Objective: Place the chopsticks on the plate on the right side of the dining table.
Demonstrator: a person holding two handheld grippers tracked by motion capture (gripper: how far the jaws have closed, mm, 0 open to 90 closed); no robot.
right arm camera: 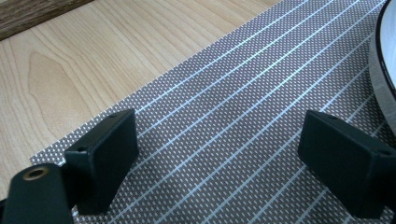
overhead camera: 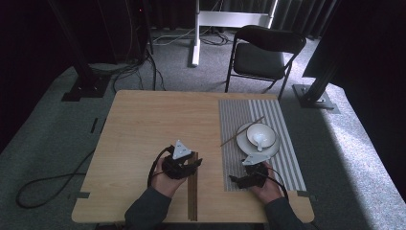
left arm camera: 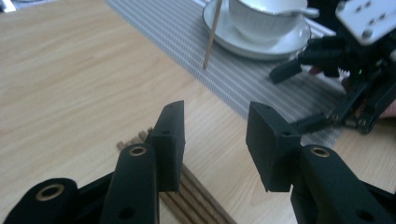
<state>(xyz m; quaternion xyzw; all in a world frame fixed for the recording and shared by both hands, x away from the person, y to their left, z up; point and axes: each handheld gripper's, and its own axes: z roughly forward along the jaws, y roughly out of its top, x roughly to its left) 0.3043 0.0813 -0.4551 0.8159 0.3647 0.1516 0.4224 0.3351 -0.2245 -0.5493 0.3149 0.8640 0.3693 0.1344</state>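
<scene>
The work in hand looks like laying a place setting, and the step now is fetching chopsticks from the dark bundle of chopsticks (overhead camera: 192, 184) lying on the wooden surface (overhead camera: 139, 124), between the two hands. The left tool (left arm camera: 215, 140) hovers just above the far end of that bundle, jaws spread with nothing between them; in the left gripper view the sticks' tips peek out beside and beneath its left jaw. The next move, as I judge it, calls for lowering the jaws astride one or two sticks and closing on them without scattering the rest. The right tool (right arm camera: 224, 163) waits low over the near left corner of the striped placemat (overhead camera: 273, 143), jaws wide apart, holding nothing. On the mat stand a saucer (overhead camera: 249, 146) bearing a white bowl (overhead camera: 261, 135) with a spoon (overhead camera: 259, 140) inside, and a single chopstick (overhead camera: 239, 132) leans against the saucer's left rim
</scene>
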